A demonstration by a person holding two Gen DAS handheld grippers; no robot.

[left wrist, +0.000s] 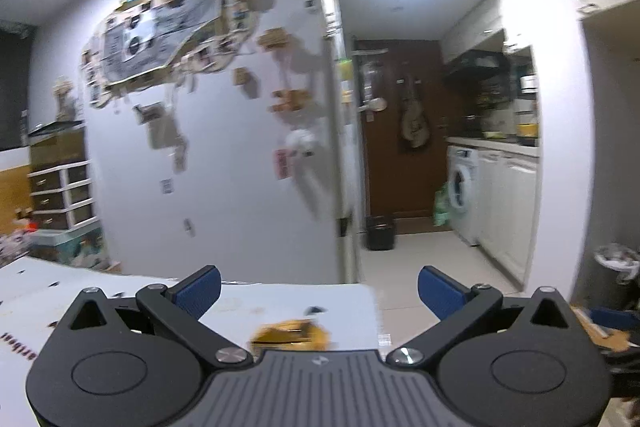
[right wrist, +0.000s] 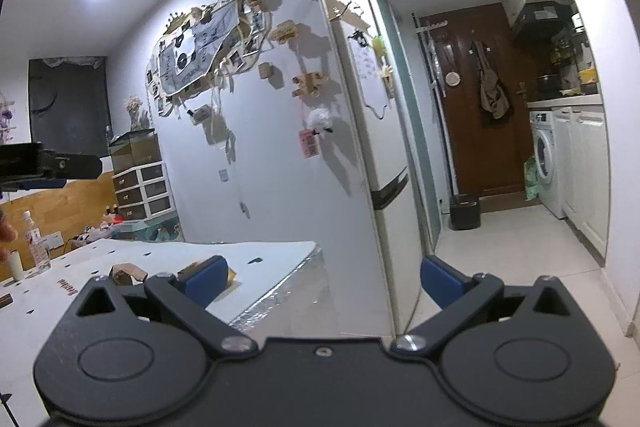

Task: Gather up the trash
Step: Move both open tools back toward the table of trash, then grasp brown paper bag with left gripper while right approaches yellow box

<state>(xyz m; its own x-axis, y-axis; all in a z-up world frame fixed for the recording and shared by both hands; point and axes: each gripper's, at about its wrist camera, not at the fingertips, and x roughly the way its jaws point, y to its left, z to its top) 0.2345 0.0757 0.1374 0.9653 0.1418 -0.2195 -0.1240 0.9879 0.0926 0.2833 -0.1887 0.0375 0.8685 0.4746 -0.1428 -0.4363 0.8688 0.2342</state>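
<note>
My left gripper (left wrist: 319,291) is open and empty, held above the white table (left wrist: 280,301). A yellow-gold piece of trash (left wrist: 290,335) lies on the table just below and between its fingers, blurred. My right gripper (right wrist: 322,279) is open and empty near the table's right corner (right wrist: 280,255). A gold wrapper (right wrist: 230,275) lies behind its left finger, and a brown paper scrap (right wrist: 126,271) lies further left. The left gripper shows at the left edge of the right wrist view (right wrist: 48,165).
A black bin (right wrist: 464,211) stands on the hallway floor by the brown door (right wrist: 480,99). A lined bin (left wrist: 614,263) stands at the right. A clear bottle (right wrist: 36,243) stands at the table's far left. A fridge (right wrist: 372,147) and a decorated wall (right wrist: 240,107) flank the table.
</note>
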